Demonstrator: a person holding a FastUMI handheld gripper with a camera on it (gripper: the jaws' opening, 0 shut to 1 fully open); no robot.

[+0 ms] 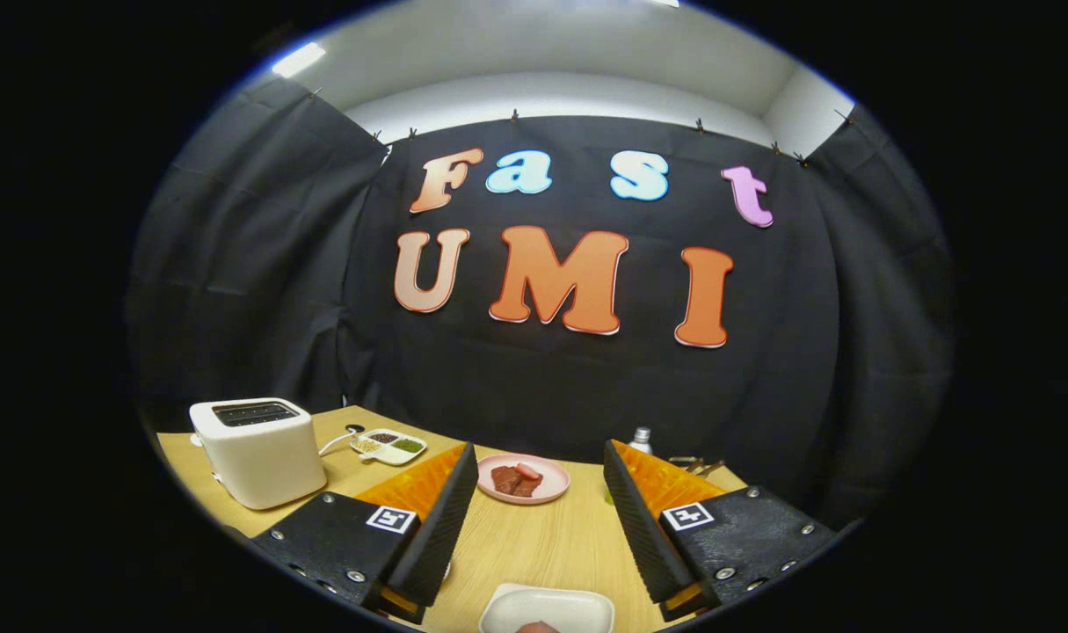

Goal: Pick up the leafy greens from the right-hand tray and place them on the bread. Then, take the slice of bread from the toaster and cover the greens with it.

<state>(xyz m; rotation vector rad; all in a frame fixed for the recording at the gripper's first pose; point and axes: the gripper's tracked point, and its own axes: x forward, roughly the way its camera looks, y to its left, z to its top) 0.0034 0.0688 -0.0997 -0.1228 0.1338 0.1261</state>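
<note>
**Gripper open and empty above the table, task looks barely begun**

The gripper hangs over the wooden table with its fingers spread wide apart and nothing between them. Near and low between the fingers sits a white tray, with a small reddish-brown piece just showing at its near edge; what it is cannot be told. Beyond the fingers stands a pink plate carrying dark red slices. To the far left is the white toaster; its slots look dark, and whether a bread slice sits inside cannot be told. Just right of it lies a divided condiment dish holding small portions, one green. A bottle stands far right. I cannot pick out the leafy greens or the base bread here, so by my judgement both the greens and the cover slice are still to do
</note>
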